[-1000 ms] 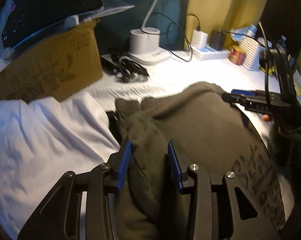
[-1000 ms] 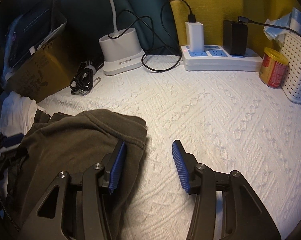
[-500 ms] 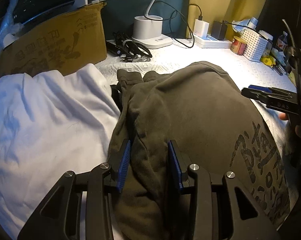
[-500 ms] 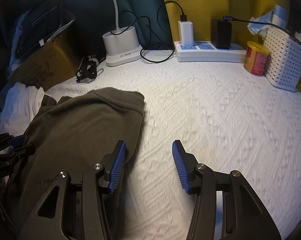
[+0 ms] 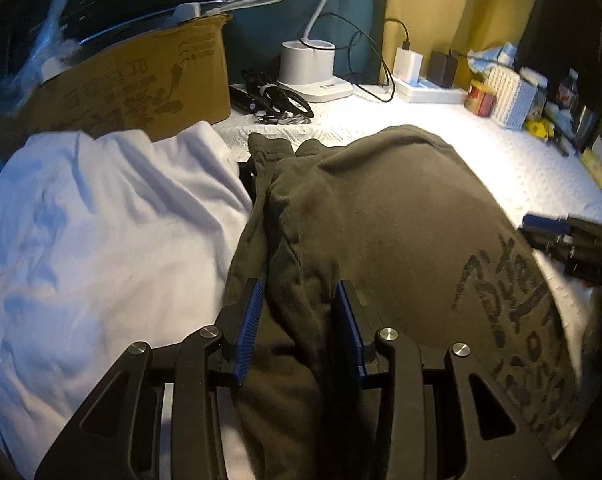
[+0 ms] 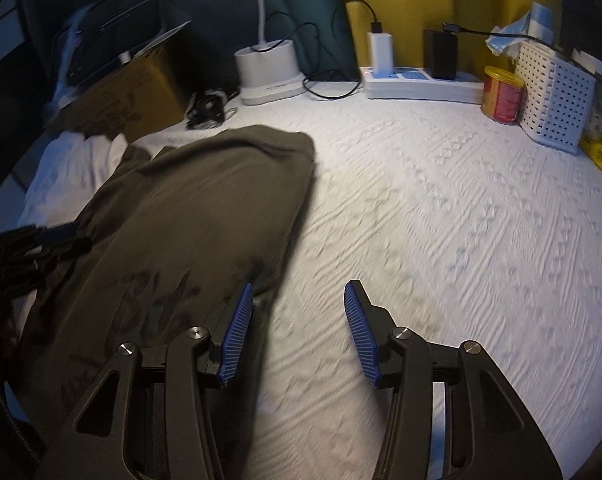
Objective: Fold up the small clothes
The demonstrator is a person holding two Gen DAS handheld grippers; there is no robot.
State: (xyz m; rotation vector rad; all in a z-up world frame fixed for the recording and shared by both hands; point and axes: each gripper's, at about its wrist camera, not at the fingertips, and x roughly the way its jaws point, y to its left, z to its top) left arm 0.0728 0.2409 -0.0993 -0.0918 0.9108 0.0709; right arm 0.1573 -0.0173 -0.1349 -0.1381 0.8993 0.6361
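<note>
Two claws are working: our left claw is pinching a bunched fold of the olive garment, lying at the worktop's left side against white cloth; our right claw is hanging half-open, holding nothing.

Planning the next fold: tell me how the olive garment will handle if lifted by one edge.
The olive garment probably droops limply: it lies in soft folds. It looks fairly thick, so likely heavier than the white cloth. Likely not slippery.
</note>
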